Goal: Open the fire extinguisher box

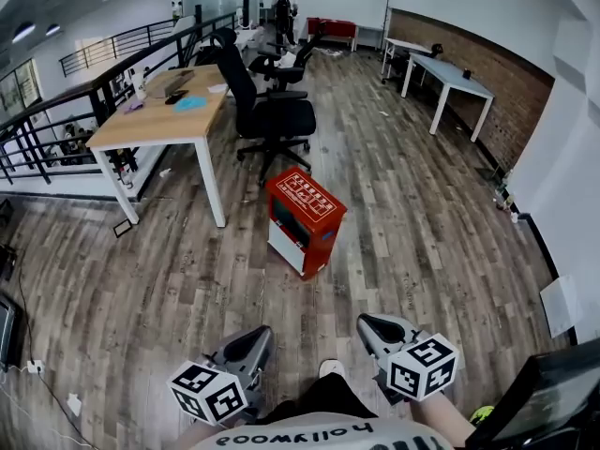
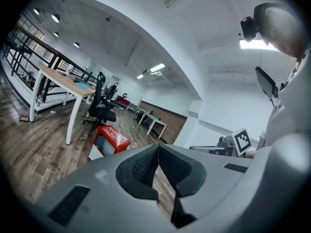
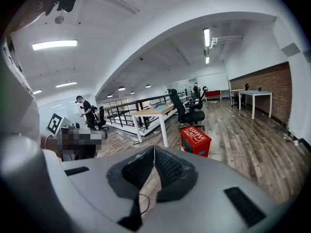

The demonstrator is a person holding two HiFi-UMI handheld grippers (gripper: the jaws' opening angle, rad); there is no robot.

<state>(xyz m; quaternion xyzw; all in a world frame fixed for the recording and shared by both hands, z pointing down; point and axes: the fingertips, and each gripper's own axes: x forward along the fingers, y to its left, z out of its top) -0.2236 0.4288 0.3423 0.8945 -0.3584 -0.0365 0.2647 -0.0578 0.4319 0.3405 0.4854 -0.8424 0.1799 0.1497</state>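
I hold my left gripper (image 1: 255, 338) and right gripper (image 1: 372, 327) low by my body, jaws pressed together, empty. The boxy red fire extinguisher box (image 1: 305, 221) stands ahead on the wood-plank floor (image 1: 422, 232).

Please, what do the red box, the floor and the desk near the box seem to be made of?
Red box: probably painted sheet metal; smooth red faces, sharp edges, a front pane of glass or plastic.
Floor: wood or wood-look planks, matte, with visible grain and seams.
Desk: light wood-look top; white legs, likely painted metal.
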